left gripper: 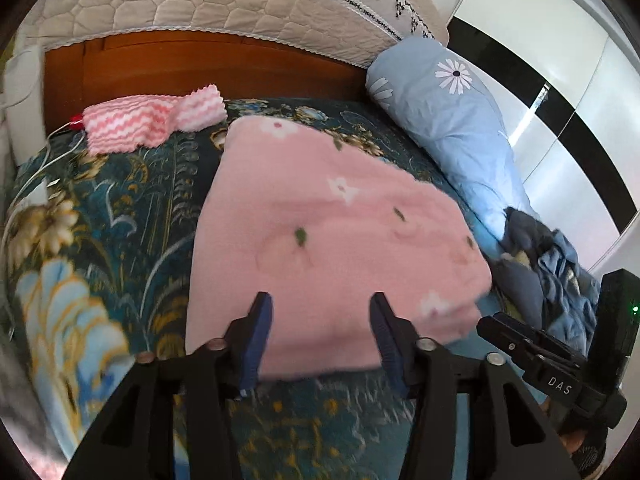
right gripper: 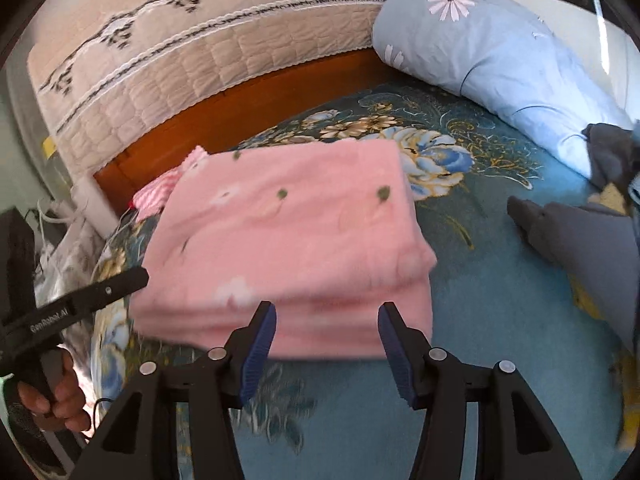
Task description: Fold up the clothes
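A pink fleece garment with white flowers lies folded into a thick rectangle on the bed; it also shows in the right wrist view. My left gripper is open and empty, its fingers just above the garment's near edge. My right gripper is open and empty at the near edge of the same stack. The right gripper's body shows at the right of the left wrist view. The left gripper's body shows at the left of the right wrist view, held by a hand.
The bed has a dark teal floral cover. A pink-and-white zigzag cloth lies by the wooden headboard. A light blue pillow and a heap of grey and blue clothes lie at the right. White cables run at the left.
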Available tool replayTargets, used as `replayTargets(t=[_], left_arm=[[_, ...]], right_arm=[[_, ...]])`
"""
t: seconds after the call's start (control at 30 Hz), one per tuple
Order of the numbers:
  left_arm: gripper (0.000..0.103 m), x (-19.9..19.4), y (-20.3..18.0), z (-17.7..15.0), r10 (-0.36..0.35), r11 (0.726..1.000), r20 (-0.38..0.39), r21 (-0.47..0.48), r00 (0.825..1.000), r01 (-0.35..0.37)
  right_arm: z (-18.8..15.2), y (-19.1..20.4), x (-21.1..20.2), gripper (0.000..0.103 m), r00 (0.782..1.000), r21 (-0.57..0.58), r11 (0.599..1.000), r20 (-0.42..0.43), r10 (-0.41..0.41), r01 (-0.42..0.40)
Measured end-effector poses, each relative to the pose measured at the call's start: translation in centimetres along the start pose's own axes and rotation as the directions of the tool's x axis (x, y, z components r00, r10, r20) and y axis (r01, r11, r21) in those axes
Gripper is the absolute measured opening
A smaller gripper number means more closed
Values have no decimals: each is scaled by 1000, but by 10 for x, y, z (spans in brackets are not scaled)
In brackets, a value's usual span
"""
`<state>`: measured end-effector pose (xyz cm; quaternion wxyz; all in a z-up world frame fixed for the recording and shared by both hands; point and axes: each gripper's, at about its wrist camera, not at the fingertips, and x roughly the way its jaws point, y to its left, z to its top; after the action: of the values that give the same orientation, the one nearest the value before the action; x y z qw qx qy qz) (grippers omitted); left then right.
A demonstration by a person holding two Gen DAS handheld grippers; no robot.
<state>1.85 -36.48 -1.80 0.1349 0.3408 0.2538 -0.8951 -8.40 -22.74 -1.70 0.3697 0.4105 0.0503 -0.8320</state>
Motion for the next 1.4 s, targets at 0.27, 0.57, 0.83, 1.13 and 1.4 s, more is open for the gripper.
replayTargets(t=[0.27,0.57,0.83,1.13,1.4], left_arm=[[62,-14,-33,-59,163,980,68,103,984,-170],[67,21,-36,-68,288,953,-36,108,957,-283],[78,40,-44,-79,363,924,-36,146,931,-354],[79,39,-44,-83,408,905,-7,134,913,-403],[84,39,-42,-84,442,892,-11,115,897,-438]], right_arm=[[-40,12,2,61,996,-11,996,-11,-89,89],[-55,17,20,66,979,-60,977,32,-203,205],[-61,5,35,73,980,-25,979,-9,-201,201],[-59,0,41,73,979,-17,979,-21,-202,202],[-61,4,42,76,973,-30,973,-30,-230,229]])
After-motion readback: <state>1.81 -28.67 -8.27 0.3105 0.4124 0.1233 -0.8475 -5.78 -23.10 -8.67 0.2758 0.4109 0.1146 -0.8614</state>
